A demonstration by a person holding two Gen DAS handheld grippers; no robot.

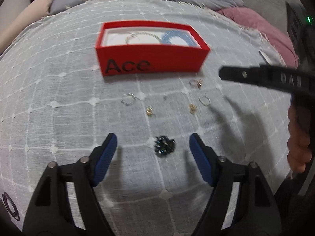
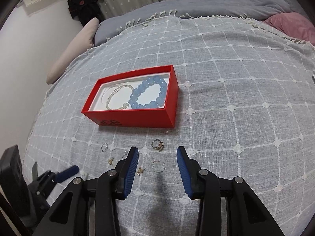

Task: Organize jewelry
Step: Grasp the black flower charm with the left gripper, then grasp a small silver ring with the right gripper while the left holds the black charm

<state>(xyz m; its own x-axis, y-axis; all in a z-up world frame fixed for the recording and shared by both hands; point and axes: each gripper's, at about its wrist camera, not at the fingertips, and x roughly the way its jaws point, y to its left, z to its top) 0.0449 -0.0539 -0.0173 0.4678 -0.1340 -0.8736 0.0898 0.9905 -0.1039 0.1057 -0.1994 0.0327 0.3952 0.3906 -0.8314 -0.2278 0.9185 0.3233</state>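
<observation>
A red box [image 1: 151, 61] [image 2: 135, 118] on the grey bedspread holds a blue bead bracelet [image 2: 149, 95] and a thin pearl bracelet [image 2: 118, 98]. Small rings and earrings lie loose in front of it: a silver ring [image 1: 128, 99], gold earrings [image 1: 149, 111] [image 1: 192, 108], a gold ring [image 2: 158, 145] and a pearl ring [image 2: 158, 166]. A dark beaded piece [image 1: 165, 146] lies between the fingers of my left gripper [image 1: 153, 145], which is open above the cloth. My right gripper [image 2: 157, 157] stands open over the pearl ring without touching it.
The grey checked bedspread [image 2: 236, 98] covers the bed, with a fringe at its far edge. A grey duvet [image 2: 216, 2] and a pink cloth [image 2: 291, 23] lie behind. A beige pillow [image 2: 72, 53] sits at the left by the wall. Dark hair ties [image 1: 9, 206] lie near the left edge.
</observation>
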